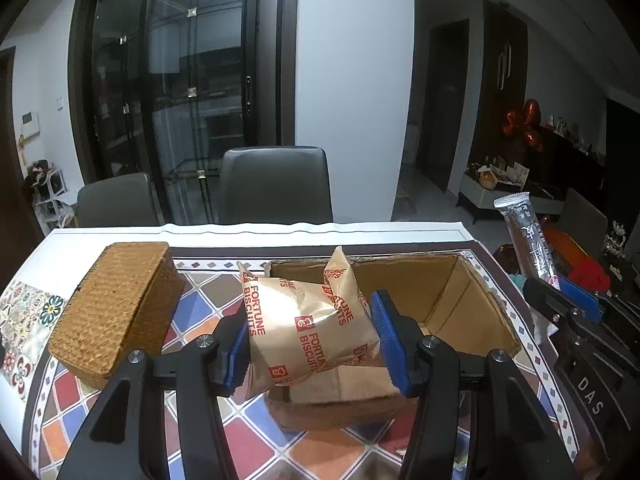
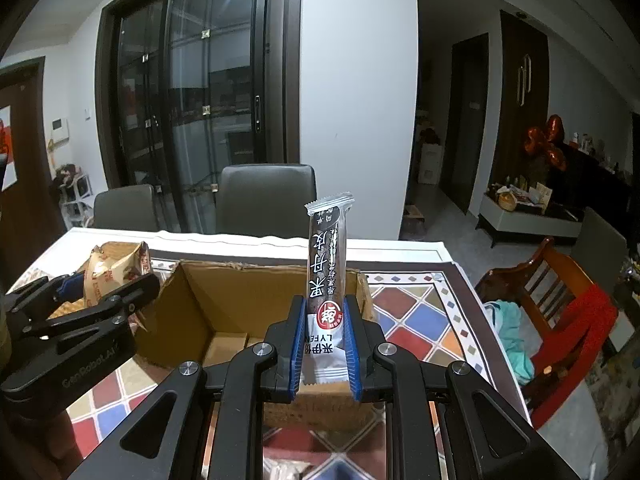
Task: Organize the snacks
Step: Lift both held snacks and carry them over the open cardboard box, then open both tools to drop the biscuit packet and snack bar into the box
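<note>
My left gripper (image 1: 310,332) is shut on a gold "Fortune Biscuits" packet (image 1: 308,320), held over the near-left corner of an open cardboard box (image 1: 460,300). The same packet (image 2: 116,268) and left gripper (image 2: 102,286) appear at the left in the right wrist view. My right gripper (image 2: 323,330) is shut on the lower end of a long dark snack bar with a white end (image 2: 326,264), which stands upright over the near edge of the cardboard box (image 2: 200,304). In the left wrist view that bar (image 1: 528,236) sticks up at the right from the right gripper (image 1: 568,296).
A woven wicker basket (image 1: 116,308) sits on the patterned tablecloth (image 1: 208,300) left of the box. Two grey chairs (image 1: 276,184) stand behind the table. A wooden chair with red and teal cloth (image 2: 560,312) stands at the table's right side.
</note>
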